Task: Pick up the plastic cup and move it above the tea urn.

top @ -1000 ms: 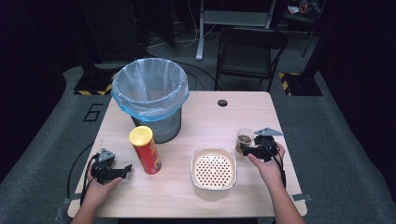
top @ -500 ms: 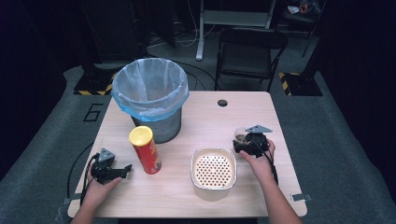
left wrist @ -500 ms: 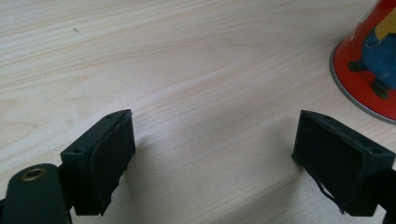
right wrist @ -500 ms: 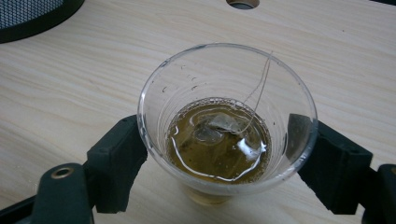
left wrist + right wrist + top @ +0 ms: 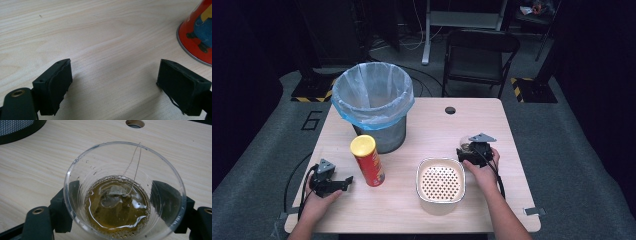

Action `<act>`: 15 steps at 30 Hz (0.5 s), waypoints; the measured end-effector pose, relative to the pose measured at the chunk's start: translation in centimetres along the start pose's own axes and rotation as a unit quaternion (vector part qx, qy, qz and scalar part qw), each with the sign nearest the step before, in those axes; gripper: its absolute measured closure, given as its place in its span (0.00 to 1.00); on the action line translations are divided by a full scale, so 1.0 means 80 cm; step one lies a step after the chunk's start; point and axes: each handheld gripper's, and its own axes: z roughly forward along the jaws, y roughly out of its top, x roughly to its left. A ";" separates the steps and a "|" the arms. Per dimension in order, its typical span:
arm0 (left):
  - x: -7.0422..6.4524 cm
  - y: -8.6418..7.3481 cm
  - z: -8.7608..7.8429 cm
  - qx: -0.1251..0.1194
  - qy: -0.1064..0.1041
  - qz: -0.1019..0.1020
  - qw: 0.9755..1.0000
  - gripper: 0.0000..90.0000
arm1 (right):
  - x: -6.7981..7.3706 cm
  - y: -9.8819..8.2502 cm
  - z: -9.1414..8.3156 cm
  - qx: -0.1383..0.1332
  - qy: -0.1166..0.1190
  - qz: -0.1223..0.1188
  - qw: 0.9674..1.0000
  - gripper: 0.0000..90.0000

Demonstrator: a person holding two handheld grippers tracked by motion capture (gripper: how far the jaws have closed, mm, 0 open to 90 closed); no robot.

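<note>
Clear plastic cup (image 5: pixel 124 192) of brown tea, teabag (image 5: pixel 111 195) inside, lined bin (image 5: pixel 373 103)

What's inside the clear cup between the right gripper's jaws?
The clear cup holds brown liquid with a tea bag sunk in it; its string runs up over the rim. The cup's bottom under the murky liquid can't be made out.

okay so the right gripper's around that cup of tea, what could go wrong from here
1. The clear plastic cup looks thin; the right gripper has just been closing with the cup between its jaws, and a hard squeeze could buckle it and slop the tea.
2. The cup is open-topped, so tilting it on a lift would likely spill.
3. The tea bag's string hangs over the rim and could snag or slip in.
</note>
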 end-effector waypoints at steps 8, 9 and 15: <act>0.000 0.000 0.000 0.000 0.000 0.000 1.000 0.14 | -0.005 0.001 -0.001 -0.007 0.008 0.004 1.000 0.33; 0.000 0.000 0.000 0.000 0.000 0.000 1.000 0.14 | -0.005 0.001 -0.001 -0.008 0.010 0.004 1.000 0.33; 0.000 0.000 0.000 0.000 0.000 0.000 1.000 0.14 | -0.007 -0.003 -0.001 -0.021 0.023 -0.010 0.999 0.35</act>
